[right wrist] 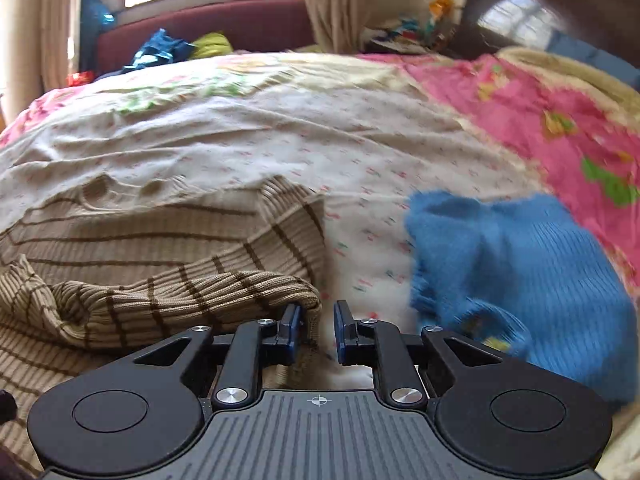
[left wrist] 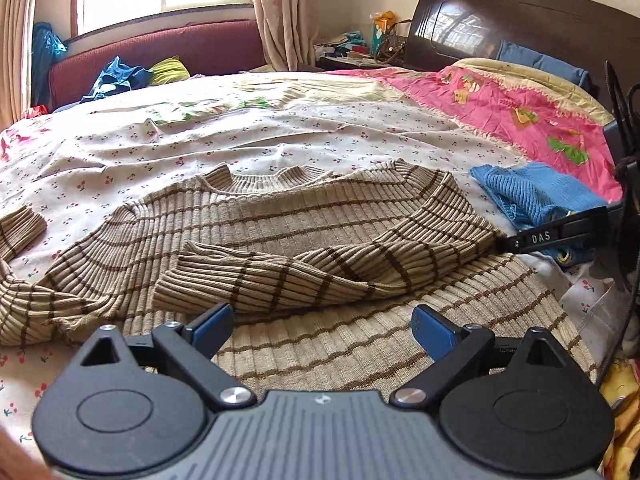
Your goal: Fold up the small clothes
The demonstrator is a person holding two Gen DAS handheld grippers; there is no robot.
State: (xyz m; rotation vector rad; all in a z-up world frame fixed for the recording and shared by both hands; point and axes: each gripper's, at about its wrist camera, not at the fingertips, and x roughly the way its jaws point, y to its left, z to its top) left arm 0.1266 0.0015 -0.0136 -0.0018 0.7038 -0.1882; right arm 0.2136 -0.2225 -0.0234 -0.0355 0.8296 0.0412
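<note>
Nearest the left wrist camera, the left gripper point(left wrist: 322, 326) hovers with its blue-padded fingers spread wide and nothing between them, just above the lower body of the beige ribbed knit sweater with thin brown stripes point(left wrist: 280, 232). That sweater lies spread on the bed's white sheet printed with small cherries point(left wrist: 240, 140), toward the bed's near edge, neckline pointing to the far side; its left sleeve trails out toward the bed's left edge, while the right sleeve is folded across the chest. At the sweater's right shoulder a black finger marked "DAS" of the right gripper point(left wrist: 544, 236) touches the knit. In the right wrist view, the right gripper point(right wrist: 317, 326) has its jaws parted by a narrow gap, with the sweater's bunched fold point(right wrist: 224, 296) against the left pad; whether any fabric is pinched I cannot tell. Further right, apart from the sweater, a crumpled bright blue knit garment point(left wrist: 532, 194) sits on the sheet near the bed's right edge, just beside a pink cartoon-print quilt point(left wrist: 520, 112). A dark wooden headboard point(left wrist: 520, 20) stands at the far right corner.
</note>
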